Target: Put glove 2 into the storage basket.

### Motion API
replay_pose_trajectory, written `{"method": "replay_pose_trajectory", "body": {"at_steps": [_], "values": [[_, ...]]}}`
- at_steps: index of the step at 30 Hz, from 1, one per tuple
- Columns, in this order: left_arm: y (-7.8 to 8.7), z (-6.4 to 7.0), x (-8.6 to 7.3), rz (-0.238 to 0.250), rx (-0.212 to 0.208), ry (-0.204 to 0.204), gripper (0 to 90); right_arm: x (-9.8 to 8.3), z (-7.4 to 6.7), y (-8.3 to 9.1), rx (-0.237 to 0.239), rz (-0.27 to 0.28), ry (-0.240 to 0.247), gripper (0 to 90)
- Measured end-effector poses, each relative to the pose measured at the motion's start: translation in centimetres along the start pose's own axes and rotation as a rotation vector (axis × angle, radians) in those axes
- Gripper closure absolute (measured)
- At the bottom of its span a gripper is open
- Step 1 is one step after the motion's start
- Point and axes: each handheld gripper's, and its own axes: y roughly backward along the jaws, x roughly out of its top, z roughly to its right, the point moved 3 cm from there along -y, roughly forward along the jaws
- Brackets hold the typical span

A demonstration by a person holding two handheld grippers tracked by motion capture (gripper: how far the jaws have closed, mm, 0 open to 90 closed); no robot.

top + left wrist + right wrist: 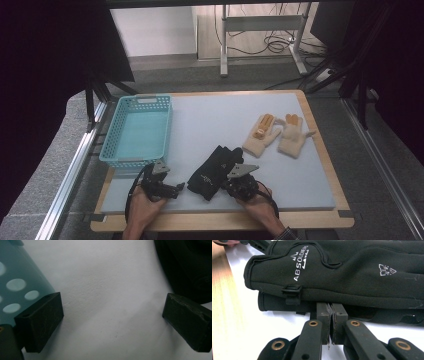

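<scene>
A pair of black gloves lies stacked on the grey mat near the front edge; the upper black glove carries white lettering. My right gripper is at their right side. In the right gripper view the right gripper is shut, pads pressed together, tips tucked under the upper glove's edge against the lower one. I cannot tell whether fabric is pinched. My left gripper rests on the mat left of the gloves. The left gripper is open with bare mat between its pads.
A teal perforated basket sits at the mat's left, close to the left jaw, basket wall. Two cream knitted gloves lie at the right back. The wooden table edge borders the mat.
</scene>
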Motion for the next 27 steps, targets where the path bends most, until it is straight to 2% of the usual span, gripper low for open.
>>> {"method": "replay_pose_trajectory", "body": {"at_steps": [3, 7, 8, 12, 17, 19, 21, 27], "values": [[0.0, 0.0, 0.0, 0.001, 0.000, 0.001, 3.7, -0.2, 0.0, 0.3, 0.010, -0.001, 0.000, 81.2], [0.0, 0.0, 0.0, 0.002, 0.000, 0.001, 3.7, -0.5, 0.4, 1.0, -0.001, 0.003, -0.003, 78.1], [0.0, 0.0, 0.0, 0.002, 0.000, 0.002, 3.8, -0.7, 1.3, 1.9, -0.024, 0.011, -0.017, 75.8], [0.0, 0.0, 0.0, 0.001, 0.000, 0.002, 3.7, -1.1, 3.2, 3.6, -0.070, 0.028, -0.049, 68.2], [0.0, 0.0, 0.0, 0.001, -0.001, 0.003, 3.7, -2.4, 5.7, 5.7, -0.157, 0.023, -0.087, 55.4], [0.0, 0.0, 0.0, 0.001, -0.001, 0.004, 3.7, -2.7, 6.1, 6.1, -0.170, 0.023, -0.101, 52.7], [0.0, 0.0, 0.0, 0.000, -0.002, 0.006, 3.7, -3.5, 7.4, 7.0, -0.216, 0.024, -0.117, 46.0], [0.0, 0.0, 0.0, 0.000, -0.002, 0.012, 4.0, -4.8, 9.9, 8.9, -0.311, 0.019, -0.151, 31.1]]}}
